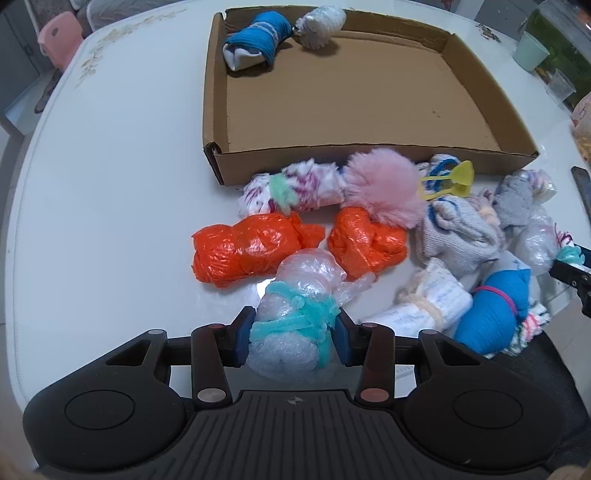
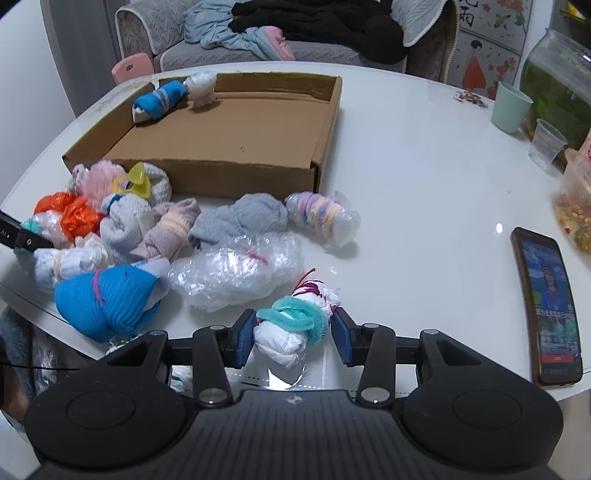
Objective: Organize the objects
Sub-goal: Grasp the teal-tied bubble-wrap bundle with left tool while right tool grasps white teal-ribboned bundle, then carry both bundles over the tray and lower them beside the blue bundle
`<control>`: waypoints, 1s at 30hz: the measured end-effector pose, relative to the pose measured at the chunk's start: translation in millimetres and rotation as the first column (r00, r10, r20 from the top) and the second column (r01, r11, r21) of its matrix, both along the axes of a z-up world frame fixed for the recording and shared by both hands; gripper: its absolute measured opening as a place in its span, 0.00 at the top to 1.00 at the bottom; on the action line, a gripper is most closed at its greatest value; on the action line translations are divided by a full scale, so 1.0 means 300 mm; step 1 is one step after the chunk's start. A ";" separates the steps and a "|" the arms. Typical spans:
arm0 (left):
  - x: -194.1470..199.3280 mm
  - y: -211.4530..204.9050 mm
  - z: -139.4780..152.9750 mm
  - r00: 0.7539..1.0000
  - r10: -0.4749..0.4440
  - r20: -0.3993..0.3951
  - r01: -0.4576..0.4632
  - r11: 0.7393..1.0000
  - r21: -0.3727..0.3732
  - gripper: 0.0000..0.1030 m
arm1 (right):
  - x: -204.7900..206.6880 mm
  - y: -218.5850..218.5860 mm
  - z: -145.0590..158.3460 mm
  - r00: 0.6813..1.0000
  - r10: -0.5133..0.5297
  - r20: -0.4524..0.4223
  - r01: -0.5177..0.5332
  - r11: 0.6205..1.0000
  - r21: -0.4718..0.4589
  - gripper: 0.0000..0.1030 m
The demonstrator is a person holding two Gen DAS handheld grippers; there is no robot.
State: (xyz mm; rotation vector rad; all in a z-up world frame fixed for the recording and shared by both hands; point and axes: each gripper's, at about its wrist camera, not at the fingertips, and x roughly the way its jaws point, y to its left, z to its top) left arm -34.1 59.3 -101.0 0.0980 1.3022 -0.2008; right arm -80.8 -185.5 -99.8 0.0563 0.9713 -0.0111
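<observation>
A shallow cardboard box (image 1: pixel 221 92) (image 2: pixel 229 177) holds a blue sock roll (image 1: pixel 255 40) (image 2: pixel 159 99) and a white bundle (image 1: pixel 319 26) (image 2: pixel 201 86) at its far corner. My left gripper (image 1: pixel 291 332) is shut on a clear bubble-wrap bundle with a teal tie (image 1: pixel 291 317). My right gripper (image 2: pixel 293 332) holds a white bundle with a teal tie (image 2: pixel 291 325); its left pad touches it, and a small gap shows at the right pad. A pile lies in front of the box: two orange bags (image 1: pixel 251 251), a pink fluffy ball (image 1: pixel 380 188), grey socks (image 2: pixel 240 218), and a blue roll (image 2: pixel 107 299).
The white table (image 2: pixel 424 184) carries a phone (image 2: pixel 550 306) at the right, a green cup (image 2: pixel 511 107), a clear cup (image 2: pixel 546 144), a glass jar and a food tub. A sofa with clothes stands behind. A pink chair back (image 2: pixel 131 68) is at the far left.
</observation>
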 end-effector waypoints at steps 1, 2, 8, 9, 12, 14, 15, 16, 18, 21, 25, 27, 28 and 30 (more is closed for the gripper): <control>-0.018 -0.005 0.007 1.000 -0.004 0.000 0.004 1.000 0.001 0.51 | 0.003 -0.007 0.009 1.000 -0.001 0.002 0.001 1.000 0.002 0.61; -0.023 -0.005 0.020 1.000 -0.010 0.000 0.010 1.000 0.001 0.51 | 0.004 -0.012 0.019 1.000 0.000 0.004 0.000 1.000 -0.002 0.61; 0.022 -0.002 0.159 0.998 0.021 0.052 -0.018 0.998 -0.067 0.51 | 0.013 -0.047 0.095 0.999 0.005 0.034 -0.005 1.000 -0.008 0.61; 0.028 0.002 0.193 0.997 0.025 0.074 -0.019 0.996 -0.084 0.51 | 0.017 -0.052 0.114 0.999 0.004 0.041 -0.004 1.000 -0.010 0.61; 0.080 0.002 0.285 0.990 0.029 0.135 -0.013 0.993 -0.116 0.51 | 0.035 -0.063 0.182 0.997 0.019 0.073 -0.018 1.000 -0.018 0.61; 0.139 -0.010 0.335 0.985 0.024 0.172 -0.004 0.993 -0.116 0.51 | 0.063 -0.072 0.225 0.995 0.037 0.094 -0.034 0.999 -0.026 0.61; 0.164 -0.017 0.359 0.981 0.021 0.192 0.001 0.994 -0.114 0.51 | 0.083 -0.073 0.245 0.993 0.044 0.106 -0.041 0.999 -0.032 0.61; 0.190 -0.024 0.379 0.977 0.018 0.211 0.006 0.994 -0.113 0.51 | 0.106 -0.076 0.267 0.991 0.051 0.120 -0.047 0.998 -0.032 0.61; 0.264 -0.053 0.394 0.971 0.011 0.239 0.017 0.993 -0.114 0.51 | 0.158 -0.084 0.309 0.987 0.056 0.150 -0.054 0.998 -0.018 0.61; 0.370 -0.091 0.399 0.964 0.013 0.264 0.021 0.992 -0.127 0.51 | 0.254 -0.090 0.361 0.977 0.071 0.200 -0.069 0.997 -0.016 0.61; 0.479 -0.152 0.359 0.959 0.006 0.285 0.036 0.989 -0.144 0.51 | 0.396 -0.089 0.389 0.962 0.107 0.250 -0.109 0.994 -0.008 0.61; 0.528 -0.185 0.318 0.960 0.004 0.281 0.040 0.988 -0.152 0.51 | 0.467 -0.089 0.385 0.958 0.122 0.259 -0.129 0.992 0.009 0.61; 0.545 -0.198 0.296 0.959 -0.001 0.285 0.041 0.990 -0.136 0.51 | 0.502 -0.087 0.380 0.957 0.130 0.259 -0.138 0.990 0.011 0.61; 0.574 -0.215 0.250 0.958 -0.002 0.287 0.043 0.990 -0.134 0.51 | 0.572 -0.085 0.360 0.955 0.147 0.256 -0.158 0.987 0.022 0.61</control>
